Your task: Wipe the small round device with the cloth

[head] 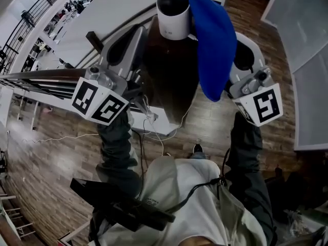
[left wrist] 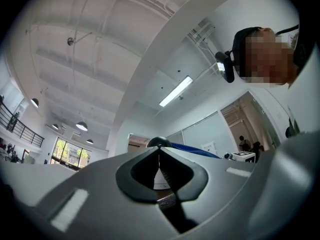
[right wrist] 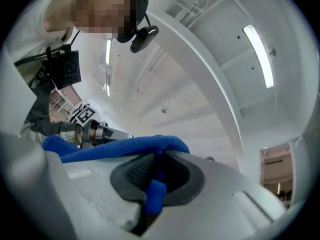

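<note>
Both grippers point up toward my head. The small round device (head: 173, 14), a white cylinder with a black domed top, rises just past the tips of my left gripper (head: 146, 32). In the left gripper view its white body (left wrist: 160, 176) shows through the opening behind the closed pads, so the left gripper (left wrist: 159, 156) is shut on its lower part. The blue cloth (head: 212, 45) hangs over the device's right side. My right gripper (right wrist: 159, 156) is shut on a fold of this cloth (right wrist: 125, 148), and a tail of it pokes out below the pads.
Far below lies a wooden floor (head: 46, 158) with loose white cables (head: 66, 136). A white table (head: 154, 122) stands under the grippers. A dark railing (head: 36, 78) runs along the left. A black device (head: 123, 209) hangs at the person's waist.
</note>
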{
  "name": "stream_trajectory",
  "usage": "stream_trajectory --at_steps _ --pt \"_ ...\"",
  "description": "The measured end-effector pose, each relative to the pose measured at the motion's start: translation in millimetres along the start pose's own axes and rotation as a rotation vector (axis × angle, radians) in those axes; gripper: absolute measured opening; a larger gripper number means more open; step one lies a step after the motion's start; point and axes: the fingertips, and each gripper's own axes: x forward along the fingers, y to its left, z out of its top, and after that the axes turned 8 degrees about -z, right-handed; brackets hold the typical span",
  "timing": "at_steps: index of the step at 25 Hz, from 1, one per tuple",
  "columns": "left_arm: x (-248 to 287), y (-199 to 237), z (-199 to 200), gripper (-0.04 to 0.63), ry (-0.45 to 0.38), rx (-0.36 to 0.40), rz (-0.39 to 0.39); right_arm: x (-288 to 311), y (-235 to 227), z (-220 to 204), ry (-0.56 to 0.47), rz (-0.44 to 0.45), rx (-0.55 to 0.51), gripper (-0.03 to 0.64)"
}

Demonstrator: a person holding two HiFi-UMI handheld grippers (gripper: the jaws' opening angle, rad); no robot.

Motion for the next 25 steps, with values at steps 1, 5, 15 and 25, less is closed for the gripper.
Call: stream_trajectory --at_steps 1,5,15,25 --pt "-0.5 -0.8 0.1 -0.009 0.001 0.0 -0.001 -3.8 0.0 0.2 -0.022 -0.001 0.041 0.018" --pt "-4.2 -3.4 -0.8 -0.009 0.005 0.0 0.002 -20.5 -10.4 4.1 -0.095 -0.035 0.224 0.018" --pt "-2.0 -8.5 -7.1 -0.009 0.013 -0.011 -0.008 -39.0 -32.2 18.5 -0.14 -0.107 0.151 0.018" --pt "-0.3 -1.3 -7.0 -0.011 0.015 -0.019 -0.013 6.7 -119.0 76.0 -0.248 -0.181 0.185 0.018"
